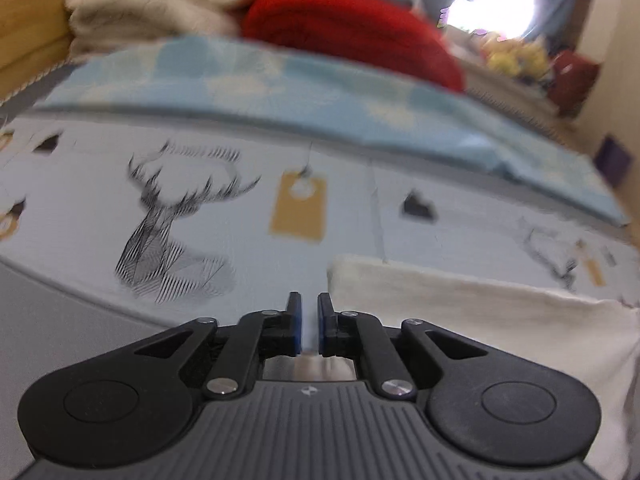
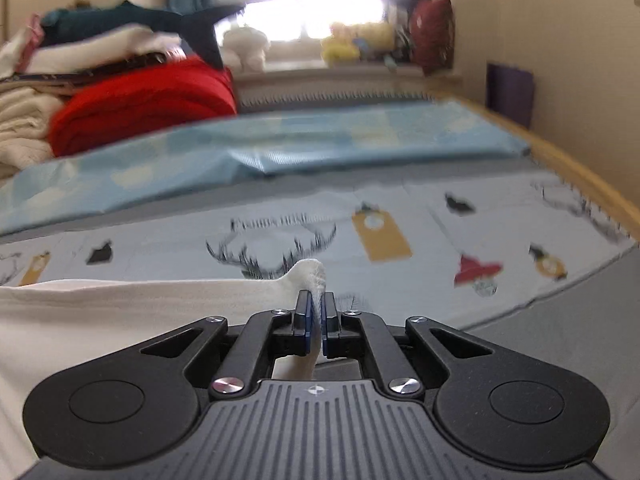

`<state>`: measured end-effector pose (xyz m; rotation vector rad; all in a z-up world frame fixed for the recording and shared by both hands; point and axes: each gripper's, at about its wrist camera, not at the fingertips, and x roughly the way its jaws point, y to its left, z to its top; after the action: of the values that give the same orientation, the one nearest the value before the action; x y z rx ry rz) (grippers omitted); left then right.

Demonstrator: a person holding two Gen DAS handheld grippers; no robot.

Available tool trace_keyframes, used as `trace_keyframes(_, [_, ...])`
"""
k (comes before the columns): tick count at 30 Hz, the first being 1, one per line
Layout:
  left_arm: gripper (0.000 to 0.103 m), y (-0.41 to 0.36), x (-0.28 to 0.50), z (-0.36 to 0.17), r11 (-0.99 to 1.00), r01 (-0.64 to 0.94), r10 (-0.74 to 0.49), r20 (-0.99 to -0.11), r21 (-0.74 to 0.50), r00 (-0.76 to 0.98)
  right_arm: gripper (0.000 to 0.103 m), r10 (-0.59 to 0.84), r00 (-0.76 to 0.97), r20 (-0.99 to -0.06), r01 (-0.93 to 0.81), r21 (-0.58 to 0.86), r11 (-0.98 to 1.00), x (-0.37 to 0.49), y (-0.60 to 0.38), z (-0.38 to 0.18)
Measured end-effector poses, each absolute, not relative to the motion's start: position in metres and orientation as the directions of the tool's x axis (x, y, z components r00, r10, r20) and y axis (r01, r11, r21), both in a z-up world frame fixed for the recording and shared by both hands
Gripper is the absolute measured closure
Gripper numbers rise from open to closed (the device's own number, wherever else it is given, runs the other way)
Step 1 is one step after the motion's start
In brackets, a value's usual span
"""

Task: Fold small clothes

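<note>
Pinching a fold of white cloth (image 2: 120,312) w/ the right hand-held gripper (image 2: 316,320) over the bed (image 2: 400,280); left hand-held gripper (image 1: 309,322) closed, empty (cloth just beside it).

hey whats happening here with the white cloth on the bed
A person is folding a small white garment on a bed with a deer-print sheet, using a handheld tool in each hand. The right tool is shut on a pinched-up edge of the garment, which bunches between its pads. The left tool is shut too, with nothing visible between its pads; the garment lies just beside it. A red blanket and other piled bedding sit at the far side.
</note>
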<state>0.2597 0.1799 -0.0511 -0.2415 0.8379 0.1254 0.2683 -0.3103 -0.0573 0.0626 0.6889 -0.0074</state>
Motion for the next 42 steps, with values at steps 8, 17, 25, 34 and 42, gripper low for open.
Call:
trace_keyframes(8, [0.083,0.173,0.250,-0.071,0.968,-0.087,-0.175,-0.883,-0.235,0.436,0.089,0.088,0.612,-0.786,-0.031,0.087,0.996,0.260,-0.304,-0.071])
trace_keyframes(17, [0.083,0.180,0.188,-0.098,0.951,-0.051,-0.284,-0.925,-0.306,0.252,0.071,0.123,0.365,-0.923,-0.117,0.086,0.989,0.204,-0.312,-0.092])
trace_keyframes(25, [0.099,0.176,0.142,-0.096,0.969,0.004,-0.241,-0.939,-0.248,0.246,0.096,0.107,0.292,-0.950,-0.179,0.056,0.982,0.157,-0.313,-0.100])
trace_keyframes(34, [0.096,0.174,0.113,-0.092,0.983,0.061,-0.183,-0.969,-0.175,0.167,0.097,0.105,0.258,-0.960,-0.139,0.071,0.988,0.138,-0.322,-0.091])
trace_keyframes(42, [0.067,0.204,0.136,-0.069,0.947,-0.104,-0.249,-0.897,-0.305,0.364,0.079,0.014,0.434,-0.901,-0.077,-0.021,0.997,0.146,-0.319,-0.066])
